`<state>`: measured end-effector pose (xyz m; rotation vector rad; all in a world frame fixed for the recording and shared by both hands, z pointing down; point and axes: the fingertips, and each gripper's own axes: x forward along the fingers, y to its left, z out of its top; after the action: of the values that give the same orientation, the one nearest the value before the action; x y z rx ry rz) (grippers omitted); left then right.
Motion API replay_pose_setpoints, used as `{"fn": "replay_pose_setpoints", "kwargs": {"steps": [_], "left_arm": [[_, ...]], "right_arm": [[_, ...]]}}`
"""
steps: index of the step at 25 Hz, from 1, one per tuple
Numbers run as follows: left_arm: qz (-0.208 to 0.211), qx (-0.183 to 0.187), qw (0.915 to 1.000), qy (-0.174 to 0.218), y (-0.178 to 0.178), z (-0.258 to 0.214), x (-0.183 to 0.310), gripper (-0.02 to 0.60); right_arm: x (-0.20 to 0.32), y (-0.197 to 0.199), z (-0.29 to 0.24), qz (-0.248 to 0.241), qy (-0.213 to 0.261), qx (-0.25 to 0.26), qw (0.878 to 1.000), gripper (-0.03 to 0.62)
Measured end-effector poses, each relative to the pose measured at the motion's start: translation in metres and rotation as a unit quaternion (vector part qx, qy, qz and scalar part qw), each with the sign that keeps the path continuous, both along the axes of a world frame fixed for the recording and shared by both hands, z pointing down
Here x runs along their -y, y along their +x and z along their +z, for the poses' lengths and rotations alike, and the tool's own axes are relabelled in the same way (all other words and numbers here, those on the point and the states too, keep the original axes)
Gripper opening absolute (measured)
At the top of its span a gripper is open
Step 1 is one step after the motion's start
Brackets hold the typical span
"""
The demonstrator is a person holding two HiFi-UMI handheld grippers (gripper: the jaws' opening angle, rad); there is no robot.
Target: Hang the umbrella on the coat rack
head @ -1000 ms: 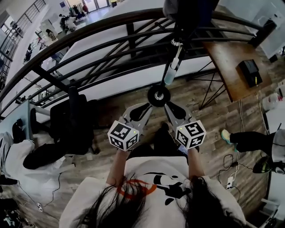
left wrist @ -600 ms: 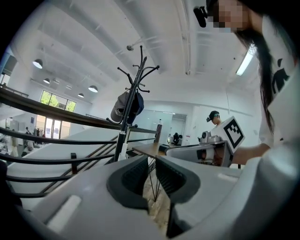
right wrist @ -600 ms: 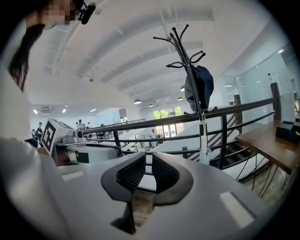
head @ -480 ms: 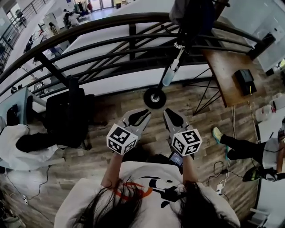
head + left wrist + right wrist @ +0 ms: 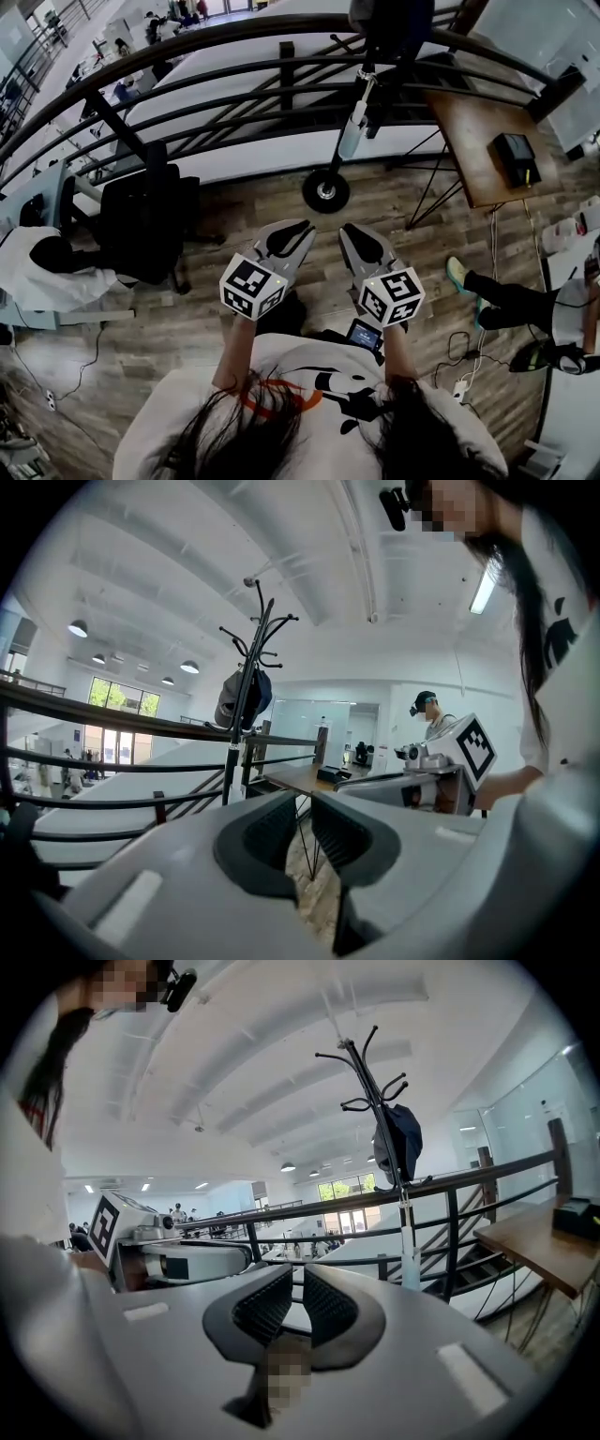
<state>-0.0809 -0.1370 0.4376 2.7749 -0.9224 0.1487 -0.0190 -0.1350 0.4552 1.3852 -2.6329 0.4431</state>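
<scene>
The black coat rack (image 5: 325, 190) stands on its round base by the railing, just ahead of both grippers. A dark blue bundle, seemingly the umbrella (image 5: 401, 1143), hangs from a hook near the rack's top (image 5: 389, 23). A pale cylinder (image 5: 353, 127) dangles lower along the pole. In the left gripper view the rack (image 5: 248, 686) rises at left with the bundle (image 5: 242, 697) on it. My left gripper (image 5: 298, 228) and right gripper (image 5: 349, 232) sit side by side, short of the base. Both are shut with nothing between the pads (image 5: 272, 832) (image 5: 328, 1309).
A curved black railing (image 5: 234, 70) runs behind the rack, over a drop to a lower floor. A wooden table (image 5: 478, 141) with a black device (image 5: 518, 157) stands to the right. A black office chair (image 5: 145, 230) is at left. Another person's legs (image 5: 506, 291) and floor cables (image 5: 464, 375) are at right.
Both grippers have drawn back from the rack; its base was right at their tips and now lies farther ahead. The umbrella stays hanging.
</scene>
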Motion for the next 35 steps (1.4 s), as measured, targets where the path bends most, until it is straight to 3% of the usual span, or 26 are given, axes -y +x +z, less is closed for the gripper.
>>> {"fn": "replay_pose_setpoints", "kwargs": {"steps": [9, 20, 29, 35], "left_arm": [[-0.008, 0.015, 0.9998, 0.000, 0.039, 0.002, -0.086, 0.043], [-0.005, 0.025, 0.9997, -0.006, 0.064, 0.013, -0.172, 0.043], [0.010, 0.029, 0.9994, -0.014, 0.074, 0.022, -0.223, 0.044], [0.002, 0.026, 0.9996, -0.013, 0.071, 0.018, -0.229, 0.044]], "right_arm": [[-0.080, 0.040, -0.001, 0.002, 0.006, 0.009, 1.000, 0.021], [-0.164, 0.055, 0.003, -0.009, 0.016, 0.019, 1.000, 0.023], [-0.204, 0.057, 0.004, -0.010, 0.020, 0.021, 1.000, 0.023], [-0.207, 0.053, 0.002, -0.020, 0.019, 0.018, 0.999, 0.022]]}}
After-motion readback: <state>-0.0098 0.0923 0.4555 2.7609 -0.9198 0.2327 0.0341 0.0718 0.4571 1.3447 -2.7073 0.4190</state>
